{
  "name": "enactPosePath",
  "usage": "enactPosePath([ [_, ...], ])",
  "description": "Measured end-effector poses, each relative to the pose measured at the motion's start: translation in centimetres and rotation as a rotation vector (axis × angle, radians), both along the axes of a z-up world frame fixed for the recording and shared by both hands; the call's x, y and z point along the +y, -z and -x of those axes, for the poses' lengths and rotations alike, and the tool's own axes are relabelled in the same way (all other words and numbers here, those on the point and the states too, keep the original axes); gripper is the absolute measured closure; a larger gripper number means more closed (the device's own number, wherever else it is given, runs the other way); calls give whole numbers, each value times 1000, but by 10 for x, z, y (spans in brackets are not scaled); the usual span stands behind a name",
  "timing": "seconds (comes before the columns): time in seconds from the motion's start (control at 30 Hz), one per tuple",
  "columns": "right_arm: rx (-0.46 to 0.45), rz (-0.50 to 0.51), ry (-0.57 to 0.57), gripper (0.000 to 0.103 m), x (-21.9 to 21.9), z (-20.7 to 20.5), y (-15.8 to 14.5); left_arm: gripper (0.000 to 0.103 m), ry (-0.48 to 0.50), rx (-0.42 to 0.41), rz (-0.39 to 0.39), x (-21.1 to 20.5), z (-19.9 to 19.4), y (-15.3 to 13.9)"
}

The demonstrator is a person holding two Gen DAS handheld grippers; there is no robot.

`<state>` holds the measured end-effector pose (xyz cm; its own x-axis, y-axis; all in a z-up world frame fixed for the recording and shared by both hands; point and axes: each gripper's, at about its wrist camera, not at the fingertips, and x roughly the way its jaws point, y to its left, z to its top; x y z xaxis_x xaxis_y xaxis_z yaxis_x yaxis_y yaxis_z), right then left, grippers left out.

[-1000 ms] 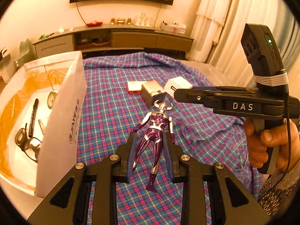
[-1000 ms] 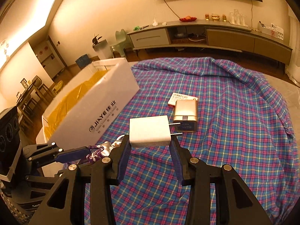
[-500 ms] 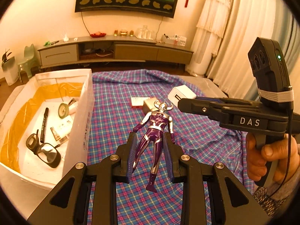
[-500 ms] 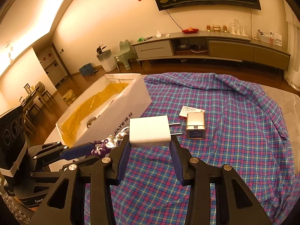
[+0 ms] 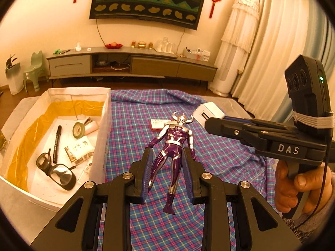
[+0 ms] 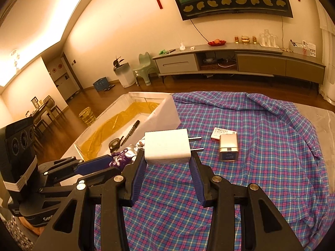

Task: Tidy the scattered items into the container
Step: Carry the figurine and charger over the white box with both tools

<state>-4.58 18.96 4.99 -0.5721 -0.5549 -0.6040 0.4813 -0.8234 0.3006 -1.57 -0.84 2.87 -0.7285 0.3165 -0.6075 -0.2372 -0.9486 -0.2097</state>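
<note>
Plaid cloth [image 5: 219, 161], figure [image 5: 173, 146] head-forward, plug [image 6: 167, 146] prongs right

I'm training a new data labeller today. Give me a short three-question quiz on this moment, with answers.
1. True or false: the left claw holds the toy figure.
2. What is the right claw gripping: A) marker, B) white charger, C) glasses?
3. Fill in: the glasses lie inside the white ____.

Key: 1 true; 2 B; 3 box.
</note>
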Motion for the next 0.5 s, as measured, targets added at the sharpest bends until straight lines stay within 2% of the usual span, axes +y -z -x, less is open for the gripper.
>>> enactPosePath([
  [0.5, 14, -1, -26, 60, -30, 1, -3, 74, -79, 2, -78, -46, 11, 0],
])
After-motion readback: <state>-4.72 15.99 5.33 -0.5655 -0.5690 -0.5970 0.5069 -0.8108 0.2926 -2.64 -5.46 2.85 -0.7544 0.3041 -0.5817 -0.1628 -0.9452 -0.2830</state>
